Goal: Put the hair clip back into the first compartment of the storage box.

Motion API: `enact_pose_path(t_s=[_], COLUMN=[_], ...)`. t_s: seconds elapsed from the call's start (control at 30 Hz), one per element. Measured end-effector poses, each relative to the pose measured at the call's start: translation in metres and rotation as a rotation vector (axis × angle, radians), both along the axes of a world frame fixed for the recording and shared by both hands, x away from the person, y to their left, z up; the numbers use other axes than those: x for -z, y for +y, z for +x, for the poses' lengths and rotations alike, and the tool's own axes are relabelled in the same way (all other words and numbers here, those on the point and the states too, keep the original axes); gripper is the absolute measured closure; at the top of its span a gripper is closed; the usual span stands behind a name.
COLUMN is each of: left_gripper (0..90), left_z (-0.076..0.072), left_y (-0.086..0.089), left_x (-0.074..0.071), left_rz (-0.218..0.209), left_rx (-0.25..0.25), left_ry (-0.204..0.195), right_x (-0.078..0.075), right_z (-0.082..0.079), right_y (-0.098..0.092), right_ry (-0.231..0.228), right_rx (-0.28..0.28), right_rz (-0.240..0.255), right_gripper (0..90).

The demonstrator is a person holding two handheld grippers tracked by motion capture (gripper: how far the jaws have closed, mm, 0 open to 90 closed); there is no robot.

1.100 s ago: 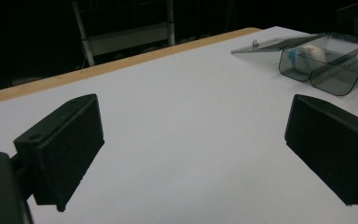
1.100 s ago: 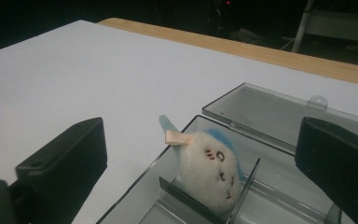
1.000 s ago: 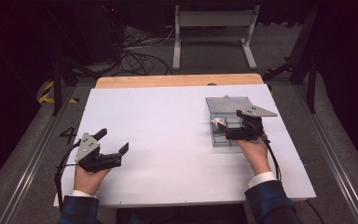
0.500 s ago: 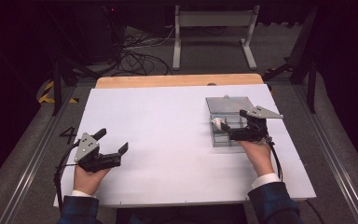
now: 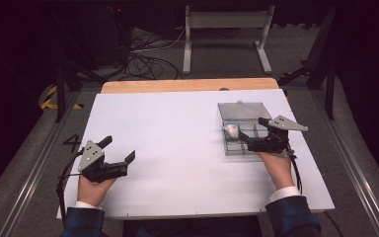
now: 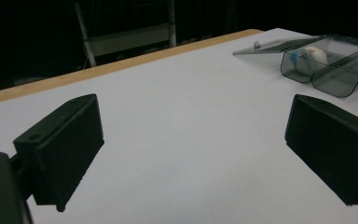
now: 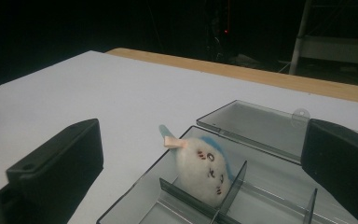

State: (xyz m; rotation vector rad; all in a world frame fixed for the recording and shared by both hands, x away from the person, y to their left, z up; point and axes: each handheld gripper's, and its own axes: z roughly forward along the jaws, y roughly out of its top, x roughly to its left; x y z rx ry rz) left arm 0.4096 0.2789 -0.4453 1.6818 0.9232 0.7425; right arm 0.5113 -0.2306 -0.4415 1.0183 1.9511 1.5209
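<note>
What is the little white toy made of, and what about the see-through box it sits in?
The toy looks like soft, fuzzy plush: its outline is fluffy and matte. The box seems smoky, clear hard plastic: glossy, and you can see through its thin dividers.

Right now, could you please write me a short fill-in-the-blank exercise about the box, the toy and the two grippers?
1. The small white plush toy lies inside the clear divided ____.
2. The box's lid lies ____, flat on the white table.
3. The right gripper has its jaws ____, with nothing between them.
4. The left gripper rests over bare table, far from the box, with its jaws ____.

Missing words: box; open; open; open
</note>
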Motion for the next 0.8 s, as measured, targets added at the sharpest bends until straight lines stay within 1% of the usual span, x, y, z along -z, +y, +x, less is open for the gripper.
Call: enact_pose_path(t_s=[0.2, 0.37, 0.53, 0.6, 0.8], left_gripper=[4.8, 4.8, 4.9, 4.9, 4.9], left_z=[0.0, -0.001, -0.001, -0.001, -0.001], left_y=[0.0, 0.001, 0.0, 0.0, 0.0], left_x=[0.0, 0.0, 0.0, -0.001, -0.001], left_rz=[0.002, -0.001, 0.013, 0.012, 0.003], left_rx=[-0.001, -0.002, -0.002, -0.001, -0.002], left_ry=[0.002, 0.003, -0.003, -0.008, -0.004], right_x=[0.0, 0.001, 0.003, 0.004, 0.004], right_z=[-0.006, -0.01, -0.015, -0.016, -0.02], right_y=[-0.005, -0.009, -0.011, -0.012, -0.014], right_ry=[-0.018, -0.022, -0.034, -0.034, -0.039], right_rx=[0.004, 0.004, 0.004, 0.002, -0.006], right_rz=[0.01, 0.018, 0.028, 0.027, 0.026], right_gripper=[0.0, 0.0, 0.0, 0.0, 0.0])
